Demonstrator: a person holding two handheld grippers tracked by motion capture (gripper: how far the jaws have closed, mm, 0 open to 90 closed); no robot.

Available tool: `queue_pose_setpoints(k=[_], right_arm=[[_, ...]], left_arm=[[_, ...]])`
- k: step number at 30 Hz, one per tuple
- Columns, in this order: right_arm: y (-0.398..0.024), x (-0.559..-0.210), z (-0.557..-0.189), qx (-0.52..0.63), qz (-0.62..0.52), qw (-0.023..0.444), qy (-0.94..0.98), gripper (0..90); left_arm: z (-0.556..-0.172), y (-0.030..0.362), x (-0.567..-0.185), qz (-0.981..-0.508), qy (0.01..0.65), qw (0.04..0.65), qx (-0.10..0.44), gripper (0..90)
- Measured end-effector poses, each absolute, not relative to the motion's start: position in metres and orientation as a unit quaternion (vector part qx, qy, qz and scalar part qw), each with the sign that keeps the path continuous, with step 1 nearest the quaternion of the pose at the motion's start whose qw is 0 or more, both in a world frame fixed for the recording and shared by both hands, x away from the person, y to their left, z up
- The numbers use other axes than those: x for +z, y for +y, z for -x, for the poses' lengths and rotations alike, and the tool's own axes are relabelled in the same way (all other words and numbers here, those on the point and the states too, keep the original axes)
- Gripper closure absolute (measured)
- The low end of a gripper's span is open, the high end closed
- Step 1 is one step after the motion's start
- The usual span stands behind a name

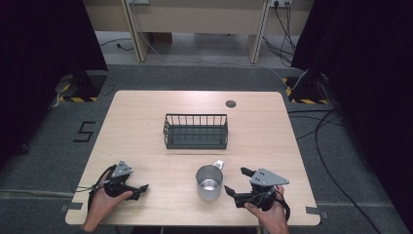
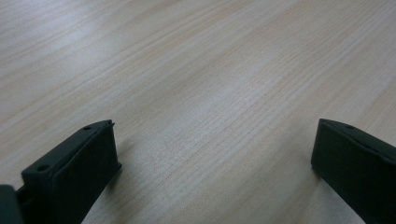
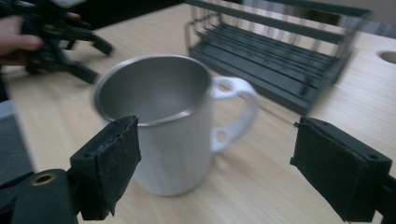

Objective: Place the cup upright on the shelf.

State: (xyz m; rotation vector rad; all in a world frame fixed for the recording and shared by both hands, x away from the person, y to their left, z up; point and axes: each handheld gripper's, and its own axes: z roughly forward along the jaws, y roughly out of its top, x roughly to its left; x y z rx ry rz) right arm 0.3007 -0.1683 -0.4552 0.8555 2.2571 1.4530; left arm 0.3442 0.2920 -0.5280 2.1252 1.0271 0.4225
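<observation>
Stood upright near the front edge of the table (image 1: 146,117), the steel mug (image 1: 209,183), handle turned toward the wire rack (image 1: 196,131). Hovered just right of it, right gripper (image 1: 235,181), jaws apart, gripping nothing, mug just ahead of them. Rested well apart to the left, left gripper (image 1: 142,188), jaws spread wide over bare wood.

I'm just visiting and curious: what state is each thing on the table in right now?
Mug: upright, empty, handle toward the rack, standing free on the table.
Rack: upright, empty, behind the mug.
Left gripper: open, nothing between its jaws, low over bare wood.
Right gripper: open, jaws apart beside the mug, not gripping it.
</observation>
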Motion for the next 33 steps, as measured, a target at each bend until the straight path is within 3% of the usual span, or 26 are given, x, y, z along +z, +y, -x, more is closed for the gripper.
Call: queue_pose_setpoints(k=[16,30,33], right_arm=[[-0.135,-0.462,-0.32,0.566,-0.217,0.106,0.788,14.7],[-0.128,-0.467,-0.329,0.563,-0.191,0.098,0.798,2.9],[-0.124,-0.47,-0.332,0.566,-0.19,0.102,0.796,4.2]], left_arm=[[-0.344,0.292,-0.528,-0.826,0.399,0.363,0.164,0.0],[-0.344,0.292,-0.528,-0.826,0.399,0.363,0.164,0.0],[-0.344,0.292,-0.528,-0.826,0.399,0.363,0.164,0.0]])
